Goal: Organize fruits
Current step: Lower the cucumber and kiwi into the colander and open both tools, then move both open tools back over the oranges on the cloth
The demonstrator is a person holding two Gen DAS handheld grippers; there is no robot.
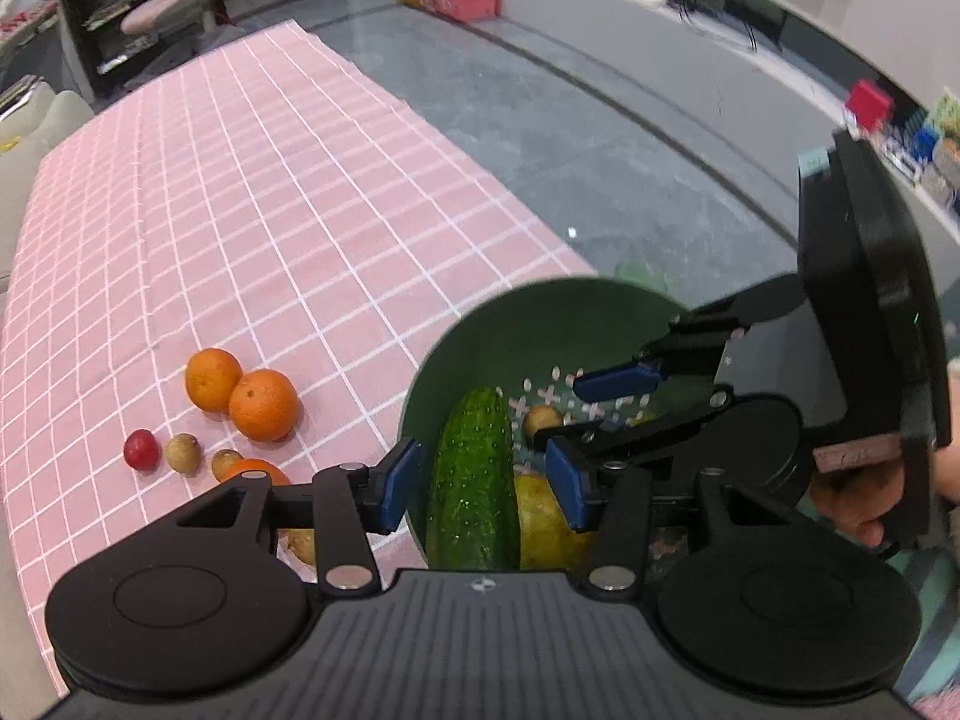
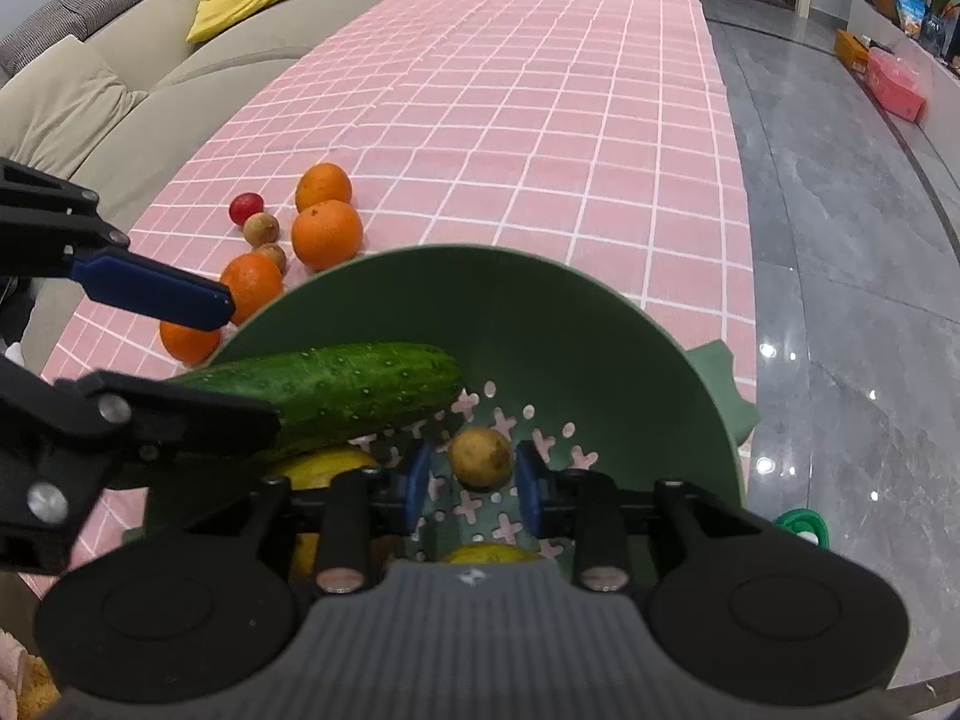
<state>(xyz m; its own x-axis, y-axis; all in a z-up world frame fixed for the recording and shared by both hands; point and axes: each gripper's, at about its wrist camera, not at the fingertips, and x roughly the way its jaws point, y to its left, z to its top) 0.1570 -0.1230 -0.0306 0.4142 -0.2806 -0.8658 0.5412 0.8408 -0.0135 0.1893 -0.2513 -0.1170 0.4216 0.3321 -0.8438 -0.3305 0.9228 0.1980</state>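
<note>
Cucumber (image 1: 474, 480) lies lengthwise, near-to-far, in the bowl (image 1: 510, 324) — between the left tool's (image 1: 483, 480) parted, untouching pads; right tool (image 2: 474, 480) stands apart around a longan (image 2: 482, 457).

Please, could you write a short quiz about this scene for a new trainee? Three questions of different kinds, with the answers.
1. True or false: the cucumber rests in the green colander.
2. How many oranges lie on the pink cloth, in the right wrist view?
3. What sits between the jaws of the right gripper? A) small brown fruit B) banana C) spoon

Key: 1 true; 2 four; 3 A.
</note>
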